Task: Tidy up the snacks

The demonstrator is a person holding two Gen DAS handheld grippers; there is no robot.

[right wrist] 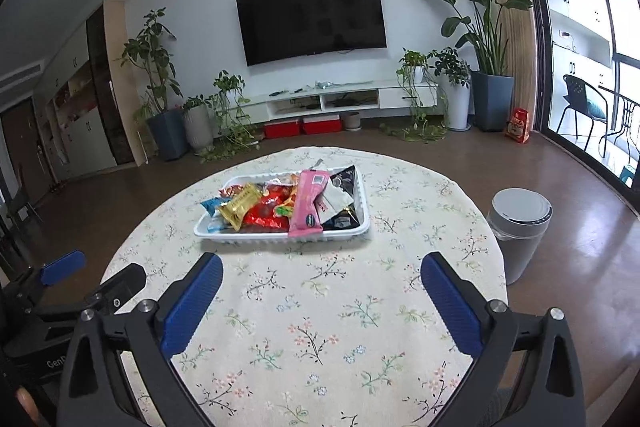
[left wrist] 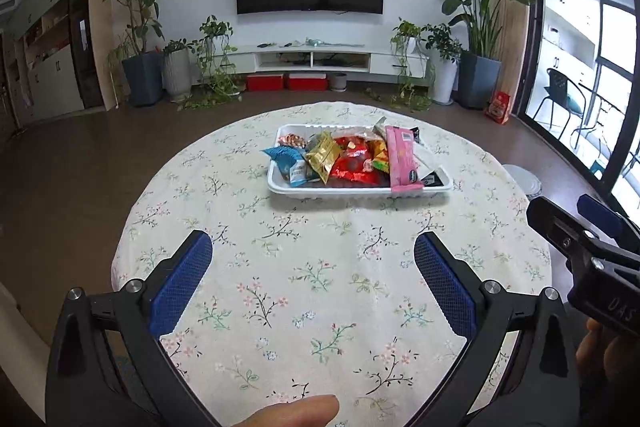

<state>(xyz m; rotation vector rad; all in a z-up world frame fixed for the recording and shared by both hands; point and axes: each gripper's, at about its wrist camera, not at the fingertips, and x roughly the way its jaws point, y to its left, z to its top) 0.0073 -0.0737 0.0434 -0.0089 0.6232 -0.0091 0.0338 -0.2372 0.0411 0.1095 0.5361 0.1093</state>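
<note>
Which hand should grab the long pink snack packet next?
Probably the right gripper. The long pink snack packet lies toward the right side of the white plastic tray, almost straight ahead of it. The left gripper is open too, but faces the tray's left half.

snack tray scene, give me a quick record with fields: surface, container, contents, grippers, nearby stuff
surface: round table under a floral cloth
container: white tray, on the far half of the table
contents: pink packet overhanging the tray's near rim; red packet, gold packet, blue packet, black packet all piled inside
left gripper: open, holding nothing, short of the tray
right gripper: open, holding nothing, short of the tray
nearby: grey bin on the floor to the table's right
</note>
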